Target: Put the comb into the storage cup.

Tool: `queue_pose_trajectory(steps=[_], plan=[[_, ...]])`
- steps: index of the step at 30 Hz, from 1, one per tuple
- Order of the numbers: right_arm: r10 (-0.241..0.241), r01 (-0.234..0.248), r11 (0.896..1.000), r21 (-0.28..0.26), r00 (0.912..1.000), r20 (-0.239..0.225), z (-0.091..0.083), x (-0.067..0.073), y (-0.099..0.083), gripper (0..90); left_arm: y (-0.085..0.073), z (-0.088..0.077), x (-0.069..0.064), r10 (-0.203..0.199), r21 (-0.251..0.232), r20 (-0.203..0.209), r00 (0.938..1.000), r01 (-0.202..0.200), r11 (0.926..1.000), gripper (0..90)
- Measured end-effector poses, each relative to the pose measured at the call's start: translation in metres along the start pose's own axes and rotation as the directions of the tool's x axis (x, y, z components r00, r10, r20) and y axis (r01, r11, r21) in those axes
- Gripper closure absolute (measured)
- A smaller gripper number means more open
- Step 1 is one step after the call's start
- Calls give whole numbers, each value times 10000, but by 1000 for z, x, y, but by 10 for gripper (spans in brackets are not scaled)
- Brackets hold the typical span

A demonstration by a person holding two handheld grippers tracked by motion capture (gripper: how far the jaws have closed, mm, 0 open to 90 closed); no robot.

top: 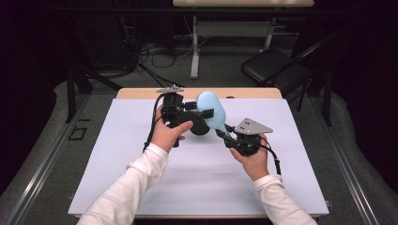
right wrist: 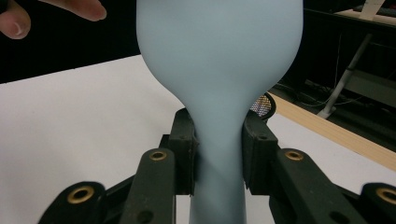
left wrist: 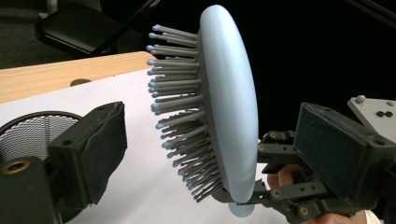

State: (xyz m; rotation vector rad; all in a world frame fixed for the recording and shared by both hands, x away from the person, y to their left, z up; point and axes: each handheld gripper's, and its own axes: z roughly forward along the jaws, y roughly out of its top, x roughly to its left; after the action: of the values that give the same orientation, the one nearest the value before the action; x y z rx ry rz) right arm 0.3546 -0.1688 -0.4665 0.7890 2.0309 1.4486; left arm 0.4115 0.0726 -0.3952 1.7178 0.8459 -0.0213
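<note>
Above mid-bench, right gripper (top: 224, 134) jaws clamp pale-blue plastic hairbrush (top: 212, 110) handle; left gripper (top: 202, 114) jaws apart. Advise closing on its head squarely.

The person wears long white sleeves (top: 126, 187). Both tongs are black, with round brass rings (right wrist: 80, 193) at the joints. A grey three-cornered plate (top: 252, 126) sits on the right tongs (top: 219, 133). Black cables (top: 273, 157) trail off.

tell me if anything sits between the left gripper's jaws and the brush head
Nothing visible does. The blue hairbrush, clamped at its handle by the right gripper, stands upright in the open gap of the left gripper, bristles facing one pad. The black mesh cup sits lower, behind that pad.
</note>
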Motion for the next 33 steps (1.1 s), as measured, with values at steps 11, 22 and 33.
queue_pose_trajectory(steps=[11, 22, 33], plan=[[-6, 6, 10000, -52, 10000, 1, 0, 0, 0, 697, -2, 12, -2, -110, 101, 214, 9997, 108, 9999, 155], [-21, 21, 10000, -77, 10000, -8, 0, 1, 0, 696, -2, 14, 1, -428, 116, 396, 9983, 423, 9990, 160], [-94, 94, 10000, -11, 9999, -36, 2, 3, -2, 696, -1, 13, 2, -704, 88, 436, 9966, 701, 9975, 187]])
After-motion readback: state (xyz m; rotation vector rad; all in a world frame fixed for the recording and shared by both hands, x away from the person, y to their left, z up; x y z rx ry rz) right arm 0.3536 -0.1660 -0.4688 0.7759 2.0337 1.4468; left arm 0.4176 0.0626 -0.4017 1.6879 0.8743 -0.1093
